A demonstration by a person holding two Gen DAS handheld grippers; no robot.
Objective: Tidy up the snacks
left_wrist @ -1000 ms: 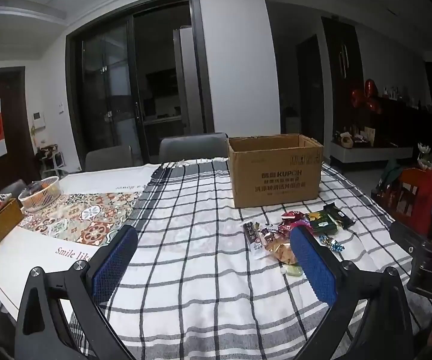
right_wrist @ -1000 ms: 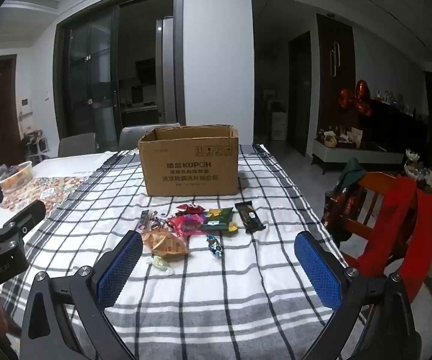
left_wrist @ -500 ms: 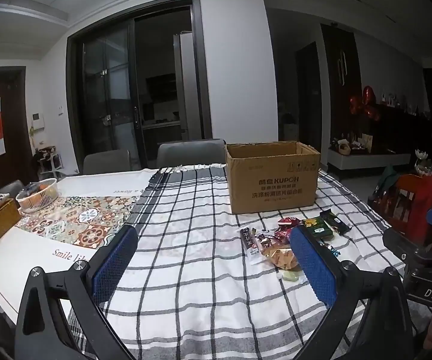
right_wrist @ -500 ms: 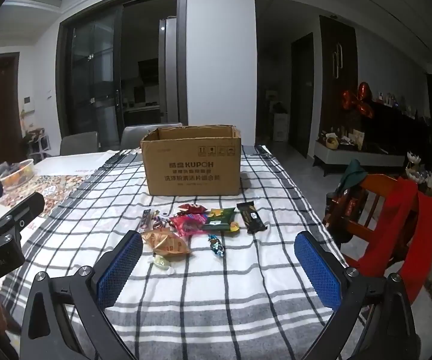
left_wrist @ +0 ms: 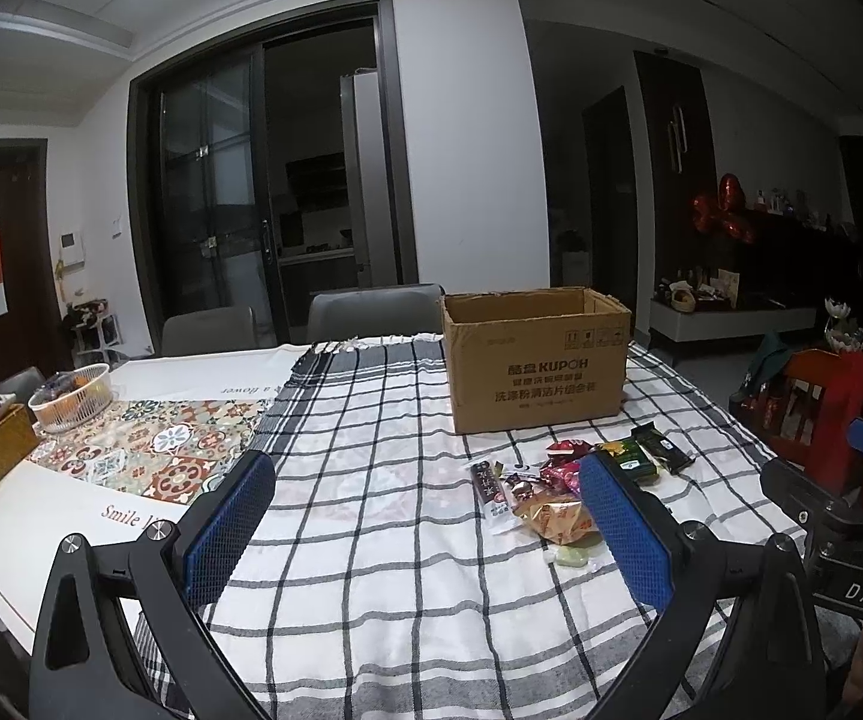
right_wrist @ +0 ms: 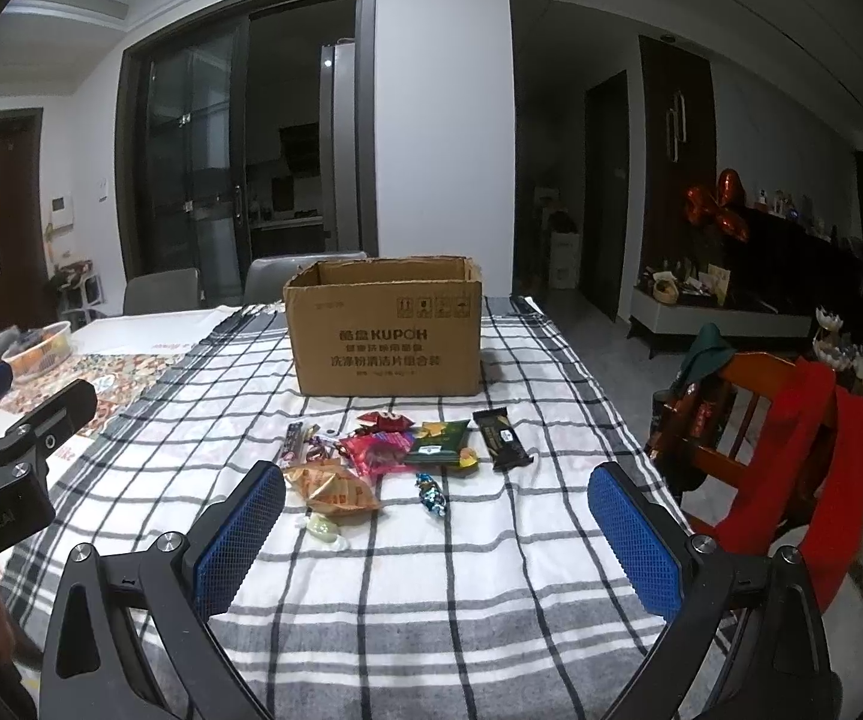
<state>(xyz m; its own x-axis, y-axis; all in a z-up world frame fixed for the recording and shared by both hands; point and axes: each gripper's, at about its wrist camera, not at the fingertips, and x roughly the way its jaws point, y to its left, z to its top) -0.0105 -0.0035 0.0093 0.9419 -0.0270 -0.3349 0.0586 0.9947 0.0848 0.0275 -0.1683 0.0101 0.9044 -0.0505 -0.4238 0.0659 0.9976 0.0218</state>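
Cardboard box (left_wrist: 536, 360) sits open-topped toward the table's far edge, snacks (left_wrist: 557, 492) heaped in front for loading. My left gripper (left_wrist: 425, 531) hovers wide open, empty. Right view: right gripper (right_wrist: 437, 531) spread wide too, nothing held, aimed at snacks (right_wrist: 395, 459) mid-cloth.

Cardboard box (right_wrist: 384, 333) interior hidden

Wide-open right claw (right_wrist: 437, 540) above checked tablecloth (right_wrist: 431, 600), snack pile (right_wrist: 395, 462) before open cardboard box (right_wrist: 386, 336).
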